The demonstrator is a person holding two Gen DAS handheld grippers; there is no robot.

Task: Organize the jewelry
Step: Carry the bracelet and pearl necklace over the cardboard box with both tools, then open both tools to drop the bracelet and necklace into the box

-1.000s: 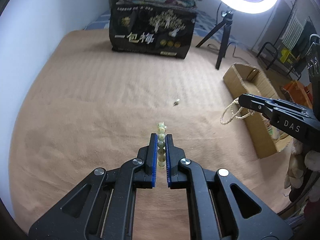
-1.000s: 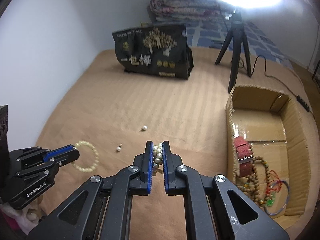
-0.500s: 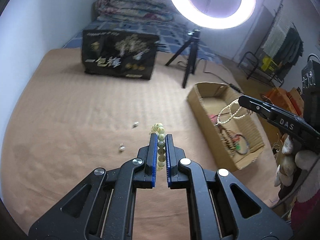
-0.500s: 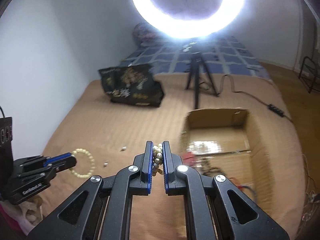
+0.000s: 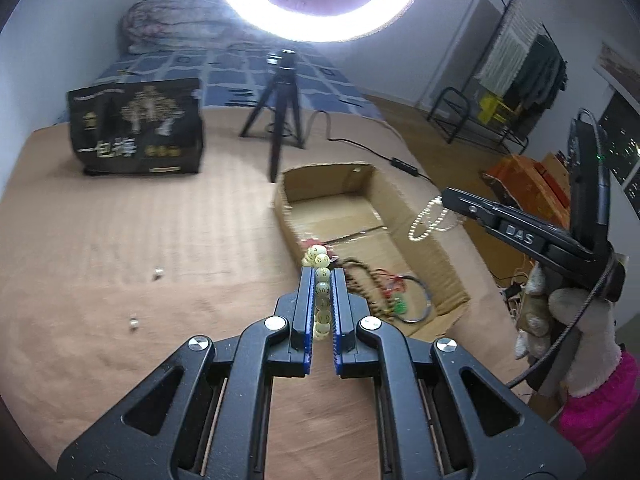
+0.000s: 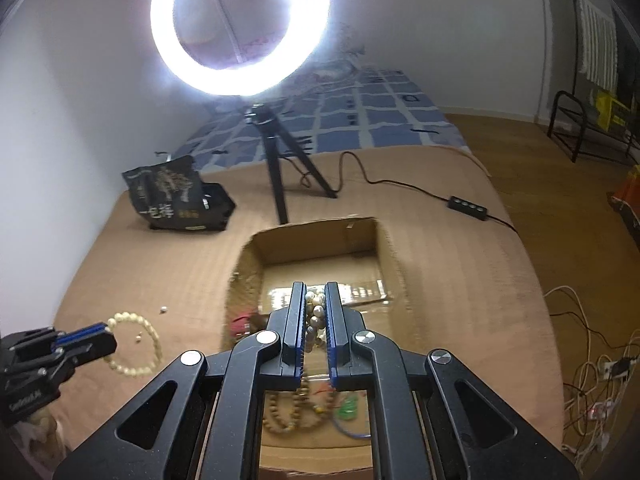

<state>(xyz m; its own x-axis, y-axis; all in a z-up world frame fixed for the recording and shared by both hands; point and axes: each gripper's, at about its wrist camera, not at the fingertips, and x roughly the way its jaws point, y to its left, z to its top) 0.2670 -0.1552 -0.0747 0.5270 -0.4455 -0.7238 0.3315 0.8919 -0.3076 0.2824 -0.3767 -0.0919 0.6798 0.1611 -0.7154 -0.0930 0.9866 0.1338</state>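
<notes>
My left gripper (image 5: 321, 270) is shut on a pale yellow bead bracelet (image 5: 322, 290), held above the brown bed cover beside the left wall of an open cardboard box (image 5: 420, 236). The bracelet also shows in the right wrist view (image 6: 138, 344), hanging from the left gripper (image 6: 108, 334). My right gripper (image 6: 314, 286) is shut on a pearl bracelet (image 6: 314, 312) and holds it over the box (image 6: 248, 256). In the left wrist view the pearl bracelet (image 5: 430, 220) dangles from the right gripper (image 5: 448, 196). Brown bead strings (image 6: 286, 416) and a red item (image 6: 240, 322) lie in the box.
Two small loose beads (image 5: 158, 273) (image 5: 134, 322) lie on the cover left of the box. A black printed bag (image 5: 136, 136) stands at the back left. A ring light on a tripod (image 5: 282, 112) stands behind the box, its cable (image 6: 400, 184) running right.
Both grippers have moved right towards the box with their bracelets. The right gripper now hangs over the box's inside; the left one has reached the box's left wall.
</notes>
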